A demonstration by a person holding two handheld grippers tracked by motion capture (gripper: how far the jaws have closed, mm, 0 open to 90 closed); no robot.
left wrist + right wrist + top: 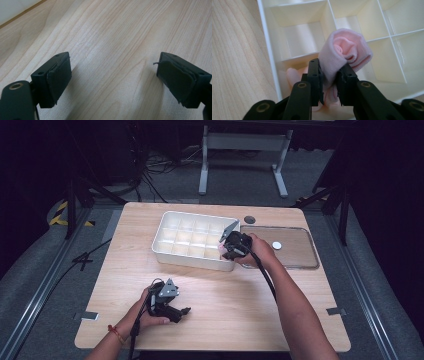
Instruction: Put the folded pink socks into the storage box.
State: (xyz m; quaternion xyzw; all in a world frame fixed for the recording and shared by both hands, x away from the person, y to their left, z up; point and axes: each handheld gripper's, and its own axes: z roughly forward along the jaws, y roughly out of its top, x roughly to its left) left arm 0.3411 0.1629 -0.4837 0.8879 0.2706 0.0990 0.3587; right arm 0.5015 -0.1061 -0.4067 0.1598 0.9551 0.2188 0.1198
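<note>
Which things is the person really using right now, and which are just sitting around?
In use:
- pink sock, rolled, pinched in the right claw
- white tray with compartments, below the sock

Just lying about:
- clear lid flat on the table, right of the tray
- white disc on the lid
- left claw, open and empty over bare wood

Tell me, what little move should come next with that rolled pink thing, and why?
Probably lower it into a compartment and then let go. The right gripper is shut on the rolled pale pink sock, held just above the white plastic divided tray, near its corner cells; another pink piece already lies in the cell below. The left gripper rests open over the light wooden table, holding nothing.
</note>
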